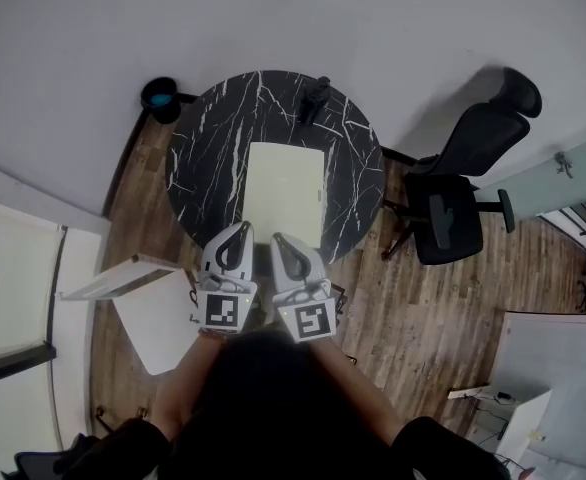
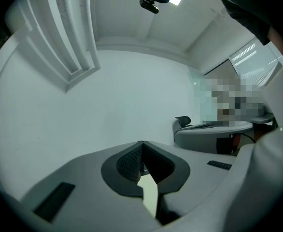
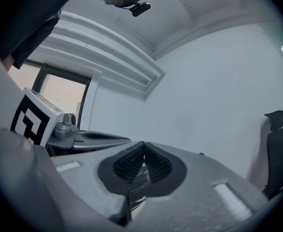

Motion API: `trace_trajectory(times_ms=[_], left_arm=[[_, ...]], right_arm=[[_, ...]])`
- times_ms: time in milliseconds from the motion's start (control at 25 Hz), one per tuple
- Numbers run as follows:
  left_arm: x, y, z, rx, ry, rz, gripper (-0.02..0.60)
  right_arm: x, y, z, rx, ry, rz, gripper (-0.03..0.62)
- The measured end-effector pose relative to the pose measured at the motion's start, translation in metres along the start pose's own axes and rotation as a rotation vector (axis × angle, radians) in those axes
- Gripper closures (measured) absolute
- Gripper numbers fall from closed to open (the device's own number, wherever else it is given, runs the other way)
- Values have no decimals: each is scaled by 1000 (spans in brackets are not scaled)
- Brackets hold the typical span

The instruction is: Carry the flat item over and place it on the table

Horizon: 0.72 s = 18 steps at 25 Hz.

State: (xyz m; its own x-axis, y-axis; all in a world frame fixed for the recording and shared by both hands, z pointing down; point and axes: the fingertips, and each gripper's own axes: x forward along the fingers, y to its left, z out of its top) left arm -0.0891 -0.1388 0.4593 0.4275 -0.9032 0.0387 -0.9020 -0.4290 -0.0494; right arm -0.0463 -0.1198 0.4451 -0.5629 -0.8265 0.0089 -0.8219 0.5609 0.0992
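A pale yellow flat sheet [image 1: 285,188] lies on the round black marble table [image 1: 208,158]. Both grippers hover side by side over the table's near edge. My left gripper [image 1: 241,226] has its tips by the sheet's near left corner, and my right gripper [image 1: 276,236] is at the sheet's near edge. In the left gripper view the jaws meet at the tips [image 2: 141,143], and the sheet [image 2: 150,195] shows below them through the gap. In the right gripper view the jaws [image 3: 142,144] are also shut, over the marble [image 3: 140,178]. I see nothing between either pair of pads.
A black office chair [image 1: 463,193] stands right of the table. A small dark object [image 1: 315,96] sits at the table's far edge. A blue and black item [image 1: 160,95] is on the floor at the far left. White panels [image 1: 153,318] lie on the wooden floor, left of the person.
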Motion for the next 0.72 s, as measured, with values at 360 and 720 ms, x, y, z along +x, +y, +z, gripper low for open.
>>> trace_trajectory(times_ms=[360,720], left_arm=[[-2,-9,-2,-13,4,-17,571],[-10,-17,4,9,-38,-31,571]], right_arm=[[-4,-3,-4,38,14,-14,595],[-6,-5,-10,42,21,-13,595]])
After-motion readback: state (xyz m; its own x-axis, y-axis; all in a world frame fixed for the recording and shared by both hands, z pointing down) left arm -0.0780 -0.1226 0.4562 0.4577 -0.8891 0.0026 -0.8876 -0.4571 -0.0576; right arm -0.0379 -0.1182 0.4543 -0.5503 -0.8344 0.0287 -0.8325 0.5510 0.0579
